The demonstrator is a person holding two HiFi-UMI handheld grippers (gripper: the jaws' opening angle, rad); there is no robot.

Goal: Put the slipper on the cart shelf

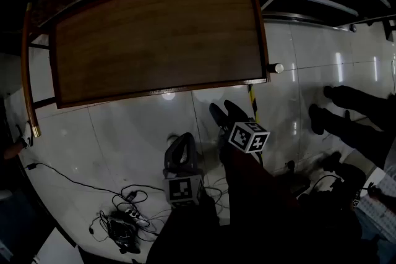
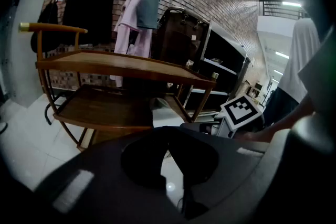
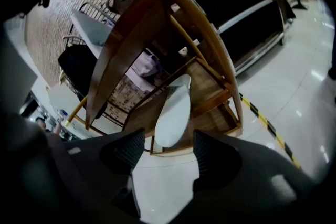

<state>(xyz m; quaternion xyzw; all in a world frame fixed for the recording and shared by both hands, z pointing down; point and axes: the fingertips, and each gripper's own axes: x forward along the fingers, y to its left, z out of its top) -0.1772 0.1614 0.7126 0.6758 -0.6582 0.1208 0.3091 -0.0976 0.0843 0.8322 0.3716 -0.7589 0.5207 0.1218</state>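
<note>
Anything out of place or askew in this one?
Only minor things: the white slipper lies on the cart's lower shelf with one end right at the front edge, possibly overhanging. Also, loose cables lie tangled on the floor.

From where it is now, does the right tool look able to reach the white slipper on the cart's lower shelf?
Probably yes. The right tool is open and empty, pointed straight at the slipper, which lies near the open side of the lower shelf. Only bare floor shows between them.
</note>
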